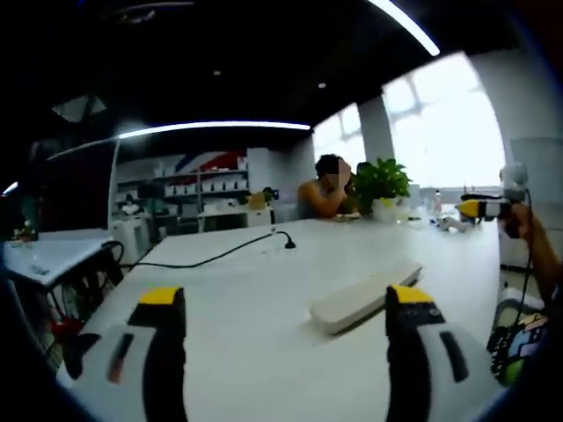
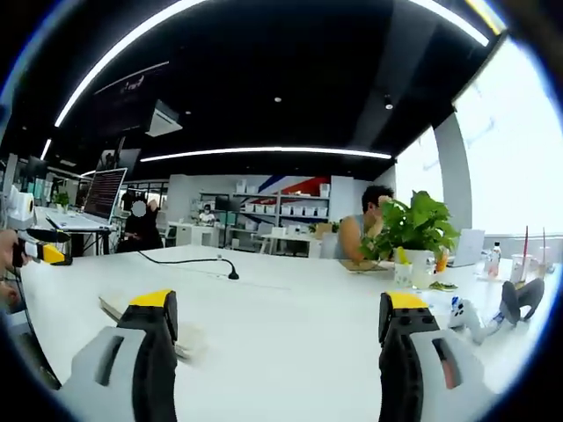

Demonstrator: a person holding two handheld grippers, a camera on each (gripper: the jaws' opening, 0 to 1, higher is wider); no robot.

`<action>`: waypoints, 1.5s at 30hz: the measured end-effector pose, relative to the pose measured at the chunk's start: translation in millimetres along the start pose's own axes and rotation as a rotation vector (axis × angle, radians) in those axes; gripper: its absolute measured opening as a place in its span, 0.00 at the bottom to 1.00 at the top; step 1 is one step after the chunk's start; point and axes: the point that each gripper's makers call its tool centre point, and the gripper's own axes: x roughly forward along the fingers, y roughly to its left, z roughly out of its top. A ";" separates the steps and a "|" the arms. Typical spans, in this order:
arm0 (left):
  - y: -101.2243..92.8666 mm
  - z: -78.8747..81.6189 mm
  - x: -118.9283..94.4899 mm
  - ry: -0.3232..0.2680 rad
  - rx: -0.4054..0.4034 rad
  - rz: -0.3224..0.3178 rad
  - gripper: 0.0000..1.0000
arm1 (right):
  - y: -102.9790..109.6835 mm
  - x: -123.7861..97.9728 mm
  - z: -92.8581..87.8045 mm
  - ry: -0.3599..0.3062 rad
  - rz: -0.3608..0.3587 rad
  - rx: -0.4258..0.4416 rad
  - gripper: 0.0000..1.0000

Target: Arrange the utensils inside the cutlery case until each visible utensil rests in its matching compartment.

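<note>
A long, flat, pale cutlery case (image 1: 365,299) lies on the white table (image 1: 264,264), just ahead of my left gripper (image 1: 283,299), nearer its right jaw. That gripper's yellow-tipped jaws stand wide apart with nothing between them. In the right gripper view the case (image 2: 114,309) is low at the left, partly hidden behind the left jaw. My right gripper (image 2: 277,301) is open too and holds nothing. Each gripper appears in the other's view: the right gripper (image 1: 481,208) held by a hand at the far right, the left gripper (image 2: 40,252) at the left edge.
A black cable (image 1: 220,255) runs across the table to a small stand. At the far end are a potted plant (image 2: 418,230), a seated person (image 2: 365,224), bottles and a white gadget (image 2: 475,321). Shelves and desks fill the background.
</note>
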 end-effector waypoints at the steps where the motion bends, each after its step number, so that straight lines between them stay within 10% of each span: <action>1: -0.2 0.9 -0.6 -0.002 0.002 0.000 1.00 | 0.4 -0.4 -0.2 0.001 0.004 -0.006 0.99; 38: 6.2 36.4 -25.1 -0.091 0.002 0.089 1.00 | -36.4 -45.6 27.8 -0.024 -0.134 0.077 0.98; 45: 6.1 45.2 -33.4 -0.135 -0.059 0.069 0.97 | -17.8 -50.8 36.3 -0.029 -0.086 0.047 0.99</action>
